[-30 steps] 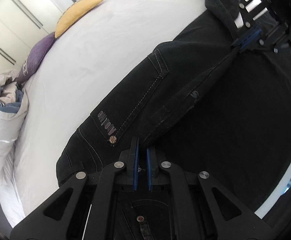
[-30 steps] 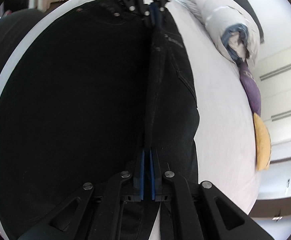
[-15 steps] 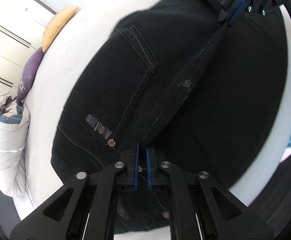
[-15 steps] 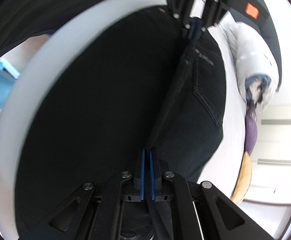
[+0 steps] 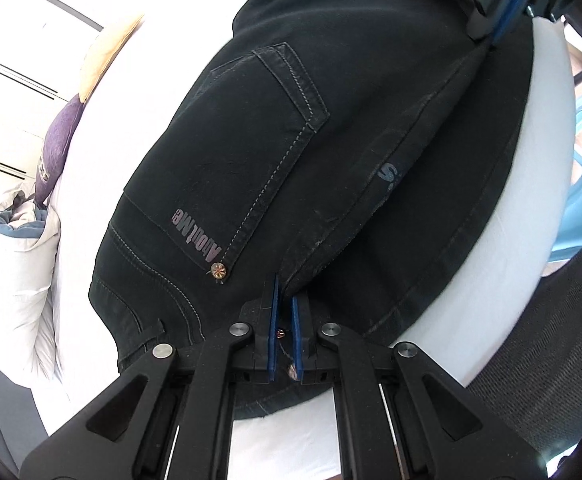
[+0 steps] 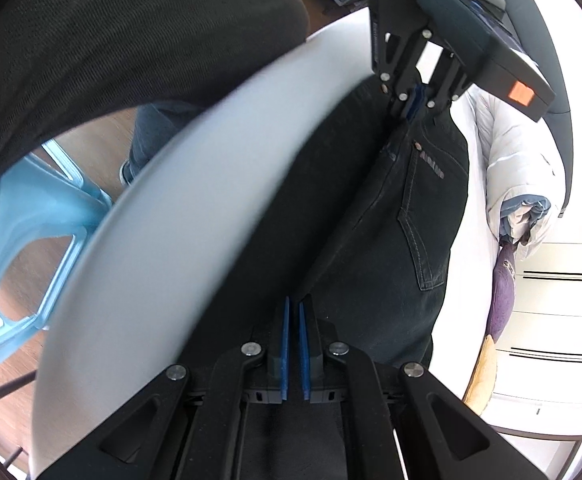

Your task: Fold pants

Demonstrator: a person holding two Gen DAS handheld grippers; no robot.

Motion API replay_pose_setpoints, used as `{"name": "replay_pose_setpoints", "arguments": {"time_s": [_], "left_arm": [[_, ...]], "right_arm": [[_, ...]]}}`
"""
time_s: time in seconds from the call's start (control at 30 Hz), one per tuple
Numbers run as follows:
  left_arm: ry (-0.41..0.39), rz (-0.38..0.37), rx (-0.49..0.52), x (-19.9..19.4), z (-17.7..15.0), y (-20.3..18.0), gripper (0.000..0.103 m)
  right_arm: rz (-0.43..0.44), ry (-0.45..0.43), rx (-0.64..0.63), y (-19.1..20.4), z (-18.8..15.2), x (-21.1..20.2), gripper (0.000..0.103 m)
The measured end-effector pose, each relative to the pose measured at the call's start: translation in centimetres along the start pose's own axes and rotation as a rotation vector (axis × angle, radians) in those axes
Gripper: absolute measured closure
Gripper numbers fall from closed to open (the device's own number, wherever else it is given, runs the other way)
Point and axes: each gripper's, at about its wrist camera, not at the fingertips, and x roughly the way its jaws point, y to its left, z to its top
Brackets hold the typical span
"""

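Two cushions [image 5: 61, 140] | quilt [image 5: 19, 264] beside pants [image 5: 251, 160] | stool [image 6: 23, 232]

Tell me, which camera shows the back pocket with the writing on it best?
The left wrist view. There the back pocket on the pants is big, sharp and central, and its writing can be read. In the right wrist view the same pocket is smaller, off to the side, and its writing is too blurry.

Black denim pants [image 5: 251, 168] with pale stitching and a copper rivet [image 5: 217, 269] lie on a smooth white cloth bed [image 5: 103, 128]; matt black plastic grippers have blue pads.
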Motion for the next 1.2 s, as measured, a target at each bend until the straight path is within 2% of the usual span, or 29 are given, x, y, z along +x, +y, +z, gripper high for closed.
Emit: {"name": "replay_pose_setpoints", "arguments": {"time_s": [0.23, 0.6, 0.77, 0.9, 1.03, 1.2], "left_arm": [[-0.009, -0.014, -0.038, 0.4, -0.6, 0.7, 0.098], [-0.030, -0.036, -0.085, 2.0, -0.8, 3.9, 0.099], [-0.031, -0.033, -0.099, 2.2, -1.0, 4.8, 0.096], [-0.035, 0.016, -0.077, 2.5, -1.1, 5.1, 0.094], [0.009, 0.030, -0.047, 2.1, -1.1, 5.4, 0.087], [0.053, -0.005, -0.064, -0.3, -1.2, 7.5, 0.059]], "right_arm": [[0.001, 0.003, 0.013, 0.1, 0.9, 0.3, 0.097], [0.001, 0.008, 0.027, 0.1, 1.8, 0.4, 0.097], [0.011, 0.003, 0.037, 0.1, 2.9, 0.6, 0.097], [0.012, 0.016, 0.044, 1.0, 3.1, 1.9, 0.096], [0.050, -0.005, 0.160, 0.0, 2.7, 1.9, 0.096], [0.032, -0.005, 0.207, 0.2, 2.7, 1.9, 0.095]]}}
